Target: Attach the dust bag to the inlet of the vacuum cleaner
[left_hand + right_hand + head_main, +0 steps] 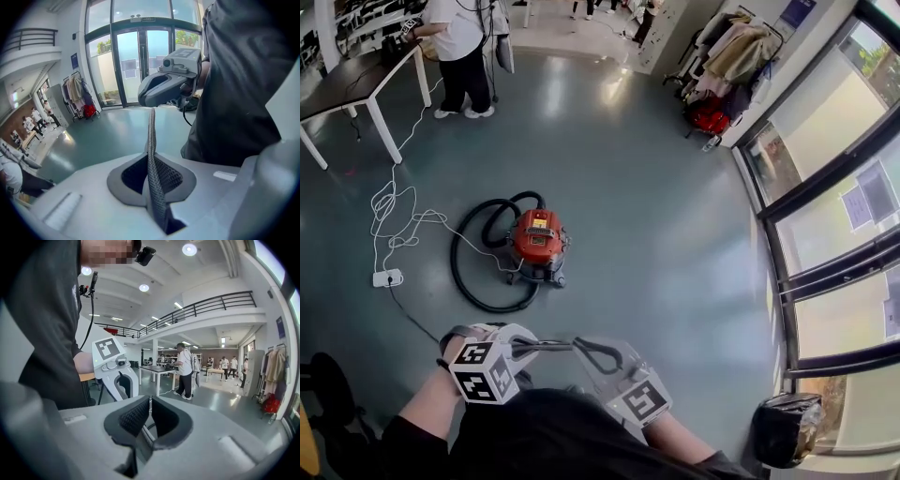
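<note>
A grey-green floor [656,216] spreads out beside a glass wall [825,178] on the right. At the far left, a person [461,42] stands by a dark-topped table [356,80], and a clothes rack [727,66] stands near the glass. The red vacuum cleaner [536,236] sits in the open on the floor, well ahead of both grippers, ringed by its black hose [469,272]. A white cable [394,211] trails from the table side to a power strip [386,277] at the vacuum's left. A black bin [786,429] stands at lower right by the glass. Close to the wearer's dark shirt, the left gripper [151,136] and right gripper [149,404] point inward, tips nearly meeting. Each has its jaws closed together on nothing.
</note>
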`<state>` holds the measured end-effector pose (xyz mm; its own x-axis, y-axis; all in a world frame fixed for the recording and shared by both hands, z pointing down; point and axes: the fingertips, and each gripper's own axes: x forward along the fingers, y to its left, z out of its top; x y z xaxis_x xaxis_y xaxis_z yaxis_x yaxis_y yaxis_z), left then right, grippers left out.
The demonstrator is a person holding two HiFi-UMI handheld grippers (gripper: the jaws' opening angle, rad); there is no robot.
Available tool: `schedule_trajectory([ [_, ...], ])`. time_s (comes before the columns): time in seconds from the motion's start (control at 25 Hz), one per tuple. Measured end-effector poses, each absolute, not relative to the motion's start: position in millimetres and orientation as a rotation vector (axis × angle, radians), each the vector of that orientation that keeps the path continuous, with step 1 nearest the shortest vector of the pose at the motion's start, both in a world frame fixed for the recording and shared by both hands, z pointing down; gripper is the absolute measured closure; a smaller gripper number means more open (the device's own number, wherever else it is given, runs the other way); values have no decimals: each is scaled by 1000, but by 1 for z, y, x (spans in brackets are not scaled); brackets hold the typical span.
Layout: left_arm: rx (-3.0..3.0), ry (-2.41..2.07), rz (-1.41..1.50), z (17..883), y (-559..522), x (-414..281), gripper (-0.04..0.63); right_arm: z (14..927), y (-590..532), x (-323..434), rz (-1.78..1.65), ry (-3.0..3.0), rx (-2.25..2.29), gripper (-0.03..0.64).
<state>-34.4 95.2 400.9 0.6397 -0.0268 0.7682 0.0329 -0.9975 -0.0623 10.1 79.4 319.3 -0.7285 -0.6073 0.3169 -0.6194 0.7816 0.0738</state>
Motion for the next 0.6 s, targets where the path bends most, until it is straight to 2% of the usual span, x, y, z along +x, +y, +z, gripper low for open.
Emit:
schedule_trajectory([
  [0.36,-2757,-123,-1293,415,49,-70,554,331,29,-33,55,-2544,971,603],
  [0.6,-2795,-117,-1323,429,38,-60,554,348,15,-26,50,-2520,892,600],
])
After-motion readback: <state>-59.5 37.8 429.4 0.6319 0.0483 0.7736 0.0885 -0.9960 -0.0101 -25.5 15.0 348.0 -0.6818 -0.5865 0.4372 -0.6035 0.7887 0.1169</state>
